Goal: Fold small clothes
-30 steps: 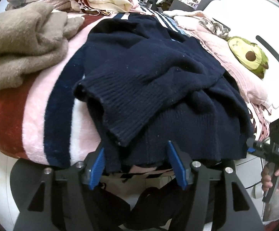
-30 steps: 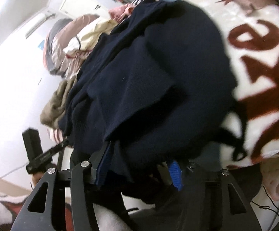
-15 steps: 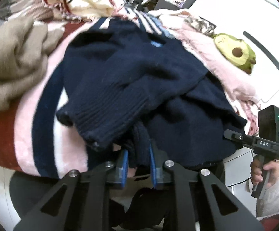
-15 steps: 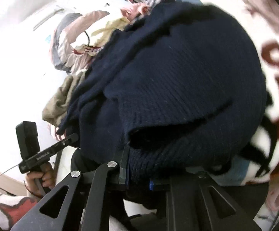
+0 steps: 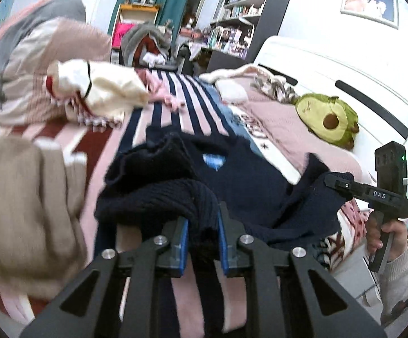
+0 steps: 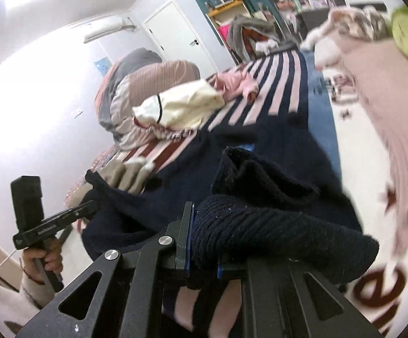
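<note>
A dark navy knit sweater (image 5: 249,186) lies on the striped bed blanket, its near hem lifted. My left gripper (image 5: 202,225) is shut on a bunched ribbed edge of the sweater, the blue pads pressing the knit from both sides. In the right wrist view my right gripper (image 6: 204,242) is shut on another thick roll of the same sweater (image 6: 260,225), which drapes over its right finger. Each view also shows the other gripper held in a hand at the side: the right one (image 5: 384,194) and the left one (image 6: 43,222).
A beige knit garment (image 5: 26,202) lies at the left. A cream garment (image 5: 108,90) and a pink-grey pile (image 5: 35,64) sit farther back. An avocado plush (image 5: 330,121) rests on pink bedding at the right. Shelves and a door stand behind the bed.
Both grippers went from open around the sweater's near edge to shut on it, then rose, lifting the hem off the blanket. The views tilted up, showing the room.
</note>
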A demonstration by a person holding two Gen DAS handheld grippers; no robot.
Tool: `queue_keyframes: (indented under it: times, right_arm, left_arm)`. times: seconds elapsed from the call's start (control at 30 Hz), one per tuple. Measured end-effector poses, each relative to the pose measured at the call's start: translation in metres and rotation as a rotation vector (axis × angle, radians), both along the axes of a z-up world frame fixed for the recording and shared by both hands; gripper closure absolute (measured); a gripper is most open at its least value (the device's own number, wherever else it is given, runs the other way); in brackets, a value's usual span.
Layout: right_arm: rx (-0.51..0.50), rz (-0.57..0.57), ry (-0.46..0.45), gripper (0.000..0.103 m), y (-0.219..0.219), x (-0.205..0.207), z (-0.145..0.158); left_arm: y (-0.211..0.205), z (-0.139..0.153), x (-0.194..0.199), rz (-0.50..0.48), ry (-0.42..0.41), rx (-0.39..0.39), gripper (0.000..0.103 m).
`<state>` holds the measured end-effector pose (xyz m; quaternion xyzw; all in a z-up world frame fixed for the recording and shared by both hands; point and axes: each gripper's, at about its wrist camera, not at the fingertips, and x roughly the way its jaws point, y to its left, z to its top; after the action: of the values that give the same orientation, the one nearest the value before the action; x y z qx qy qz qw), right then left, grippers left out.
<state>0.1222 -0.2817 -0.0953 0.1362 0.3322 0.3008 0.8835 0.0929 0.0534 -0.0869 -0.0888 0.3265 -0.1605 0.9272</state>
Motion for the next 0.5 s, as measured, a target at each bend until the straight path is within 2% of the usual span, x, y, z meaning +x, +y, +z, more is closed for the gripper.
queue_keyframes:
  times: [0.17,0.5]
  right_arm:
    - [-0.023,-0.015,-0.021,0.097,0.0,0.049,0.018]
    - [-0.073,-0.053,0.014,0.097,0.005,0.155,0.016]
  left_arm:
    - [0.003,0.014,0.048,0.02,-0.035,0.017,0.088]
    - [0.001,0.012,0.162,0.043,-0.056,0.075,0.088]
